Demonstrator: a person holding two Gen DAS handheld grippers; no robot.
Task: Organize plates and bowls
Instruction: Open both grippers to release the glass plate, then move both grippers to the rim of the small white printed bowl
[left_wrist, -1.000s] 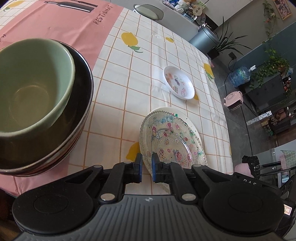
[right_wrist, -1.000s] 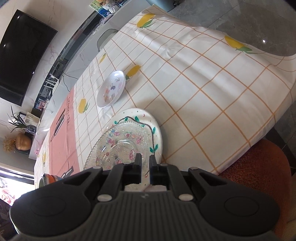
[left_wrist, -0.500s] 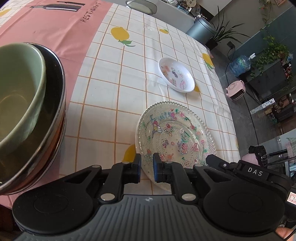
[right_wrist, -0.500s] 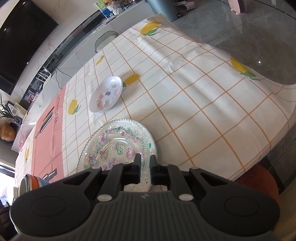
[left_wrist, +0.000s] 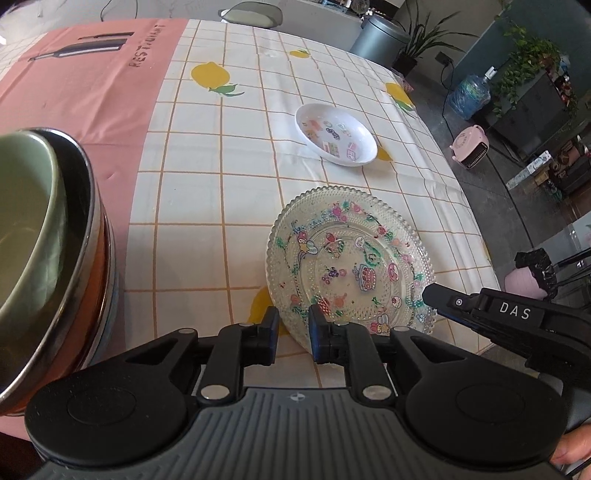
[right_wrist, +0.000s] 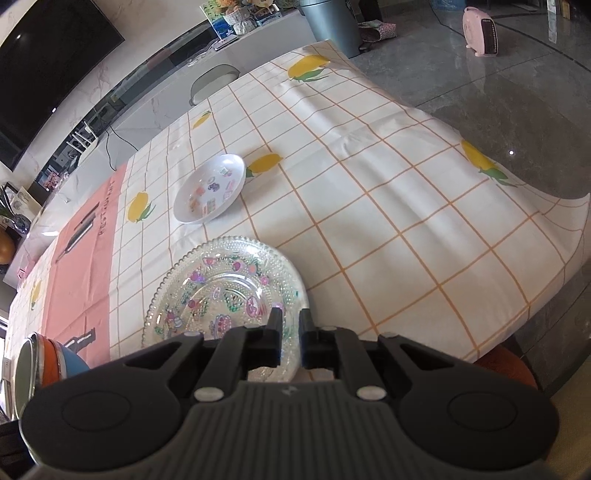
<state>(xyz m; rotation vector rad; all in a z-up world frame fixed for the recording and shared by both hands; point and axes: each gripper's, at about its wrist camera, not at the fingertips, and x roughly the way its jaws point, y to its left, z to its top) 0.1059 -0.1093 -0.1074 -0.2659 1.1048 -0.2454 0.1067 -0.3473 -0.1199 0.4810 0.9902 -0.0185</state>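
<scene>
Left wrist view: the left gripper (left_wrist: 291, 328) is parted, its jaws straddling the near rim of the glass plate (left_wrist: 349, 269); stacked bowls (left_wrist: 48, 258) sit to its left. Right wrist view: the right gripper (right_wrist: 290, 338) seems clenched on that plate's (right_wrist: 221, 291) edge, with the white dish (right_wrist: 210, 188) well ahead on the table (right_wrist: 388, 206).

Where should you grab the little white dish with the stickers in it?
Probably by its rim. The small white dish sits alone on the tablecloth, nothing touching it, and its edge curves up off the cloth, leaving a thin lip for two fingers. The side facing the glass plate is nearest the grippers, so come from there, one finger inside and one outside.
</scene>
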